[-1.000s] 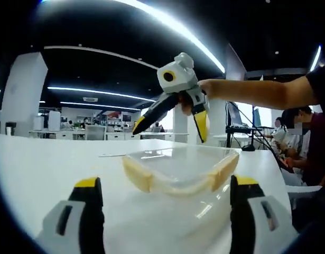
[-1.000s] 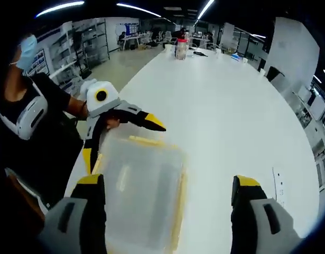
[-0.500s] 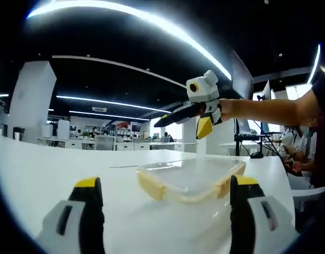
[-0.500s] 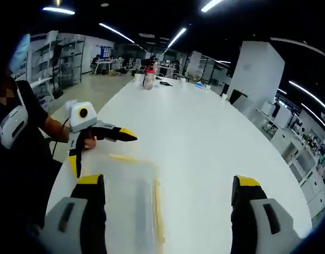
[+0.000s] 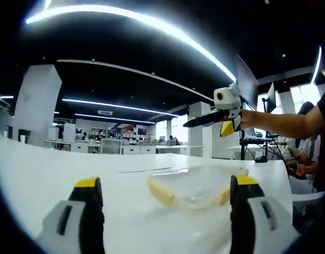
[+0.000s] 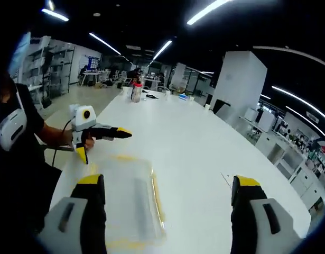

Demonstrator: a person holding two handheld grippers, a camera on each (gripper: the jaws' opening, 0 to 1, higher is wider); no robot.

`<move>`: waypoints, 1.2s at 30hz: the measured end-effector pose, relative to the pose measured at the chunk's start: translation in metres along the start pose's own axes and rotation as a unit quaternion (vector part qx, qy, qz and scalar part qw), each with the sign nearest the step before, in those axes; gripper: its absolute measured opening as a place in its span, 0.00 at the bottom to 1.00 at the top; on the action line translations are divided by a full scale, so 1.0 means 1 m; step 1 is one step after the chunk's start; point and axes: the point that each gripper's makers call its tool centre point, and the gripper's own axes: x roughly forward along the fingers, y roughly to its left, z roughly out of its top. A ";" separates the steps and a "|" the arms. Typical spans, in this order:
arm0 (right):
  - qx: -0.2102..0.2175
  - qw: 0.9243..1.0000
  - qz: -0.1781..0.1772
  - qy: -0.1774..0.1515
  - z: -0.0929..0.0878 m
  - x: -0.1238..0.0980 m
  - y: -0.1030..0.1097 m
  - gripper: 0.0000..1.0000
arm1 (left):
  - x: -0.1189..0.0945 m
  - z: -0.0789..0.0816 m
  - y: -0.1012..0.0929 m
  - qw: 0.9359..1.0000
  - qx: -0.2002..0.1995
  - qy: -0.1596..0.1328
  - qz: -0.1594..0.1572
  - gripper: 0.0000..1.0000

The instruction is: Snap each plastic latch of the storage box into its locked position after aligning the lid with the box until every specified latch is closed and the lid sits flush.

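- Hovering clear of the work, the left tool stands with jaws spread wide and empty; the right tool likewise gapes, holding nothing.
- The clear storage box, its lid trimmed with yellowish latches, rests on the white bench, ahead of both tools and apart from them.
- Risk: pressing one latch while the box is unbraced could slide the light box across the smooth bench.
- Risk: lid seating cannot be judged here; snapping a latch on a skewed lid could leave it proud.
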 end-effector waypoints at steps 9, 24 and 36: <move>0.011 0.998 -0.052 -0.036 -0.009 -0.032 0.014 1.00 | -0.013 0.021 0.020 0.999 -0.004 -0.016 0.028 0.99; 0.034 0.977 -0.188 -0.091 -0.015 -0.073 0.013 1.00 | -0.019 0.029 0.028 0.999 0.015 -0.012 0.049 0.99; 0.066 0.956 -0.264 -0.113 -0.033 -0.091 0.024 1.00 | -0.025 0.032 0.042 0.998 0.016 -0.007 0.059 0.99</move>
